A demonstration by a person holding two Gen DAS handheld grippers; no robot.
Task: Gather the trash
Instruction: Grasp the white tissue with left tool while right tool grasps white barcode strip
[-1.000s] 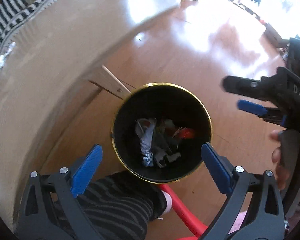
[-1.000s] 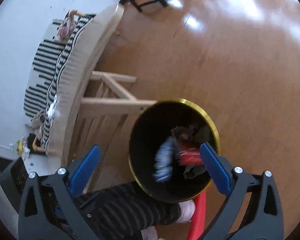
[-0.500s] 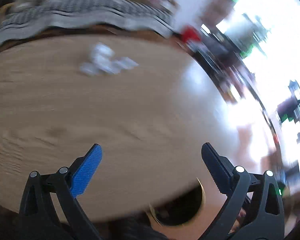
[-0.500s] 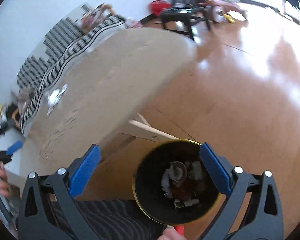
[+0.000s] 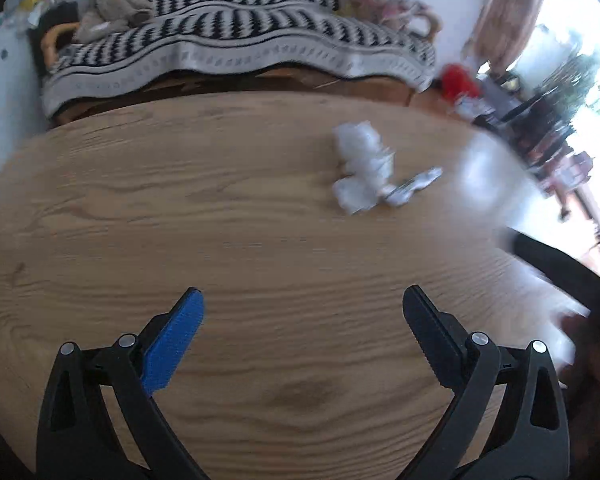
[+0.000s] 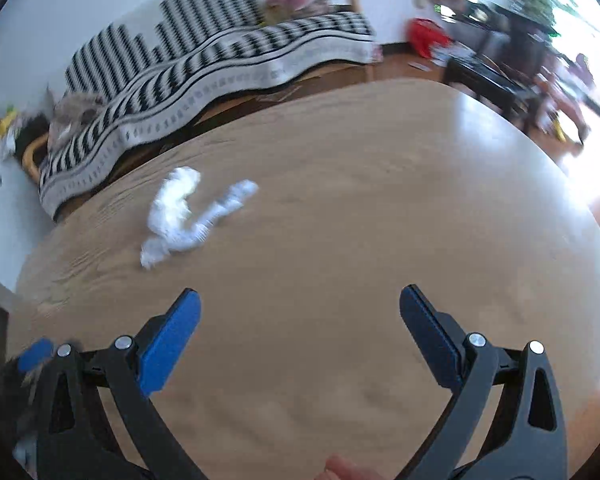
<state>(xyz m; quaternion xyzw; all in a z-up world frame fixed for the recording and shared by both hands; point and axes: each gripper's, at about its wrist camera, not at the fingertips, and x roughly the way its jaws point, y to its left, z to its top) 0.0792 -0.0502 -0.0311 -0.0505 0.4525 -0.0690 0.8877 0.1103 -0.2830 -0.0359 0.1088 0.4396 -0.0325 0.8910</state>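
Observation:
Crumpled white plastic trash [image 5: 364, 166] lies on the round wooden table [image 5: 220, 220], with a twisted white wrapper [image 5: 414, 186] touching its right side. My left gripper [image 5: 302, 312] is open and empty, over the table well short of the trash. In the right wrist view the same white trash [image 6: 172, 212] and twisted wrapper [image 6: 230, 202] lie to the upper left. My right gripper [image 6: 300, 312] is open and empty over the table [image 6: 360, 220], to the right of the trash. The trash bin is out of view.
A sofa with a black-and-white striped blanket [image 5: 236, 40] stands behind the table, also in the right wrist view [image 6: 204, 56]. A red object [image 6: 426, 36] and dark furniture [image 6: 496, 60] stand on the floor at the right. The other gripper shows blurred at the right edge [image 5: 560, 268].
Both grippers have swung up from over the black bin on the floor to over the tabletop. The bin has left both views and the white trash has come into view.

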